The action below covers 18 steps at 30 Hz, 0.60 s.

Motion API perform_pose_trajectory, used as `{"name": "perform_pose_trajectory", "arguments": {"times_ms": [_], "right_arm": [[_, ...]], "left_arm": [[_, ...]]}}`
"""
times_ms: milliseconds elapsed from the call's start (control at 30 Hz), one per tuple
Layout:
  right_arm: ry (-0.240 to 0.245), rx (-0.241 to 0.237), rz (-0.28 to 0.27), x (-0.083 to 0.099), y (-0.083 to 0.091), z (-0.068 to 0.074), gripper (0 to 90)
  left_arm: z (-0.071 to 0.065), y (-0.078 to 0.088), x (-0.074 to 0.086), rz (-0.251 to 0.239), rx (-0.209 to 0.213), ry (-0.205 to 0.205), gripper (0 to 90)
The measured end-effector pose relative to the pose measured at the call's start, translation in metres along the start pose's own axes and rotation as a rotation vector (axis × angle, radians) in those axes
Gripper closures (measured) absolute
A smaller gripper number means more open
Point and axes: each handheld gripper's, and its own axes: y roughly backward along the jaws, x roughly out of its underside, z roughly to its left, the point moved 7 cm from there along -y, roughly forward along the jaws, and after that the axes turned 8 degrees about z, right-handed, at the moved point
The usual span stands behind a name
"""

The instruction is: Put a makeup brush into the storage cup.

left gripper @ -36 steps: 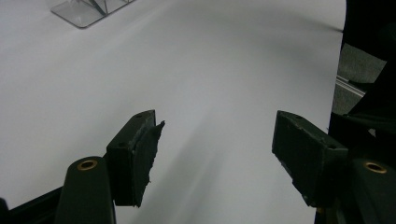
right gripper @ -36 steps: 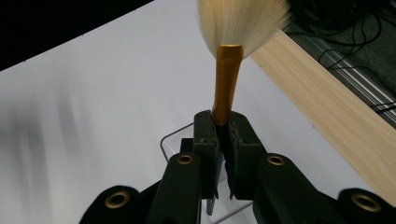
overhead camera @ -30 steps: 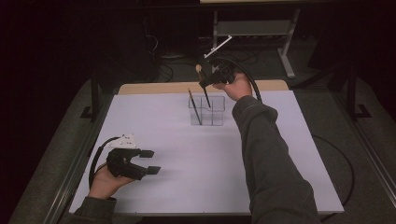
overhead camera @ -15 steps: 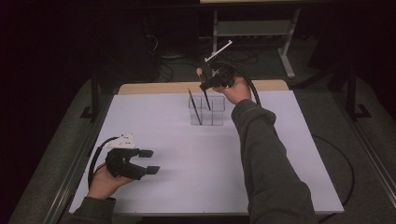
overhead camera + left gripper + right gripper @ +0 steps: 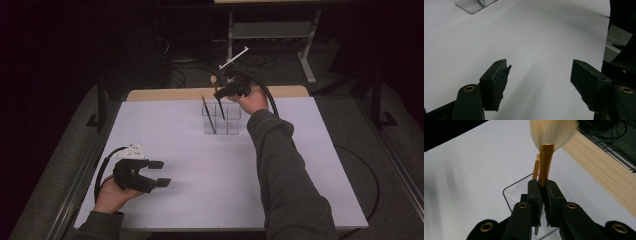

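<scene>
Right gripper [image 5: 543,195] clamps a brush [image 5: 545,162] above the white table [image 5: 200,165]; left gripper [image 5: 539,82] gapes.

So the clear holder [image 5: 221,119] sits toward the far middle of the table [image 5: 320,165], one brush [image 5: 208,114] standing in its left part. Right gripper [image 5: 223,93] hangs just above it; left gripper [image 5: 159,173] is near-left, well apart.

The brush [image 5: 545,157] has its bristle tips cut off by the top edge, handle hidden between claw jaws.
</scene>
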Motion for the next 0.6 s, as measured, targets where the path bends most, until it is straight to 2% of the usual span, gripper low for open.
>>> {"name": "perform_pose_trajectory", "arguments": {"times_ms": [367,400,500,600], "right_arm": [[-0.018,0.002,-0.011,0.0054,-0.0008,-0.0006,82.7],[-0.034,-0.003,-0.013,0.0055,-0.0010,0.0008,82.7],[-0.041,-0.007,-0.014,0.0072,-0.0020,0.0019,82.7],[-0.032,0.006,-0.012,0.0094,-0.0032,0.0008,82.7]], "left_arm": [[-0.0002,-0.0005,0.0001,0.000,0.000,0.002,29.3],[-0.0001,-0.0003,0.0002,0.000,-0.001,0.000,29.3],[-0.0007,-0.0001,0.0004,-0.001,0.000,0.002,29.2],[-0.0003,-0.0004,0.0008,0.003,-0.004,0.002,29.2]]}}
